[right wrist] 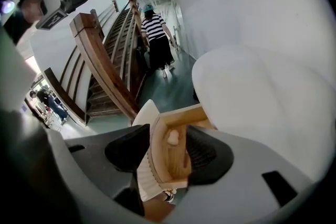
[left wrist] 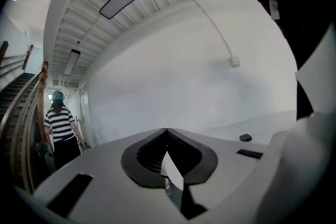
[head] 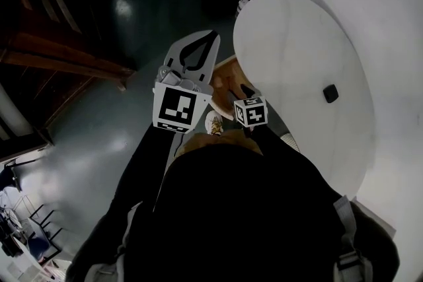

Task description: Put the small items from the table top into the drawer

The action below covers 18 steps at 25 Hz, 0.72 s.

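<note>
Right gripper [right wrist: 169, 150] has its jaws apart and empty over the open wooden drawer [right wrist: 181, 114], where a small pale item [right wrist: 172, 137] lies. Left gripper [left wrist: 167, 135] is closed and empty. A squarish black item [head: 330, 93] lies flat on the white tabletop [head: 297, 43], with no clear long axis.

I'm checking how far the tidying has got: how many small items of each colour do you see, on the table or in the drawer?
Black item, on the table: 1
Pale item, in the drawer: 1
Total: 2
</note>
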Motion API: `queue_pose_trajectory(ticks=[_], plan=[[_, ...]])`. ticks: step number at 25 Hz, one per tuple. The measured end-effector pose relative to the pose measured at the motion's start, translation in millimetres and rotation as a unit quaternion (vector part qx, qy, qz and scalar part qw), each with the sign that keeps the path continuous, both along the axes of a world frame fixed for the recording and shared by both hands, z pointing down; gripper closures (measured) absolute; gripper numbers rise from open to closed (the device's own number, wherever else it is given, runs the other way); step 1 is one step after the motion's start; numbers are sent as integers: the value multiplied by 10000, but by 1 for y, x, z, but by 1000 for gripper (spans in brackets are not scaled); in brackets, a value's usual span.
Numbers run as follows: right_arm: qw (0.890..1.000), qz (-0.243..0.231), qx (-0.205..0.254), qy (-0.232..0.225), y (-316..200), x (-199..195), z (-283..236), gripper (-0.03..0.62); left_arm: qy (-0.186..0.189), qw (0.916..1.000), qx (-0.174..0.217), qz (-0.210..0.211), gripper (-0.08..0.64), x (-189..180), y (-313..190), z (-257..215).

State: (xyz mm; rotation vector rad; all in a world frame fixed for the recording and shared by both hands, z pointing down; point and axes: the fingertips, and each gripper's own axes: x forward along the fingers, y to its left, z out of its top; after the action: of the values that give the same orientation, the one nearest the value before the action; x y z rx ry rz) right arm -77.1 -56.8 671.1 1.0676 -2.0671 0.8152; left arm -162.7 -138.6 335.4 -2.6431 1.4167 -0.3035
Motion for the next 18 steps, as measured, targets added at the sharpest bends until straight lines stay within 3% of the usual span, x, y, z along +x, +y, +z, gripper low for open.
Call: queue_pose_trajectory(ticks=[5,9,13,18], plan=[[9995,-90,277,-86,-4,-8,-15,364,61,10000,38,21,545,-3,2,-2],[9946,-211,1008,-142,-22,-18,-57,365,155,9998,131,88,545,1,0,-9],[9790,-163,2021,-192,-55,-16,-127,365,192,9989,285,323,545,16,-2,-24],[9506,300,3070,-356,-89,12,-220,368,228,9973,379,592,545,41,-10,-35]])
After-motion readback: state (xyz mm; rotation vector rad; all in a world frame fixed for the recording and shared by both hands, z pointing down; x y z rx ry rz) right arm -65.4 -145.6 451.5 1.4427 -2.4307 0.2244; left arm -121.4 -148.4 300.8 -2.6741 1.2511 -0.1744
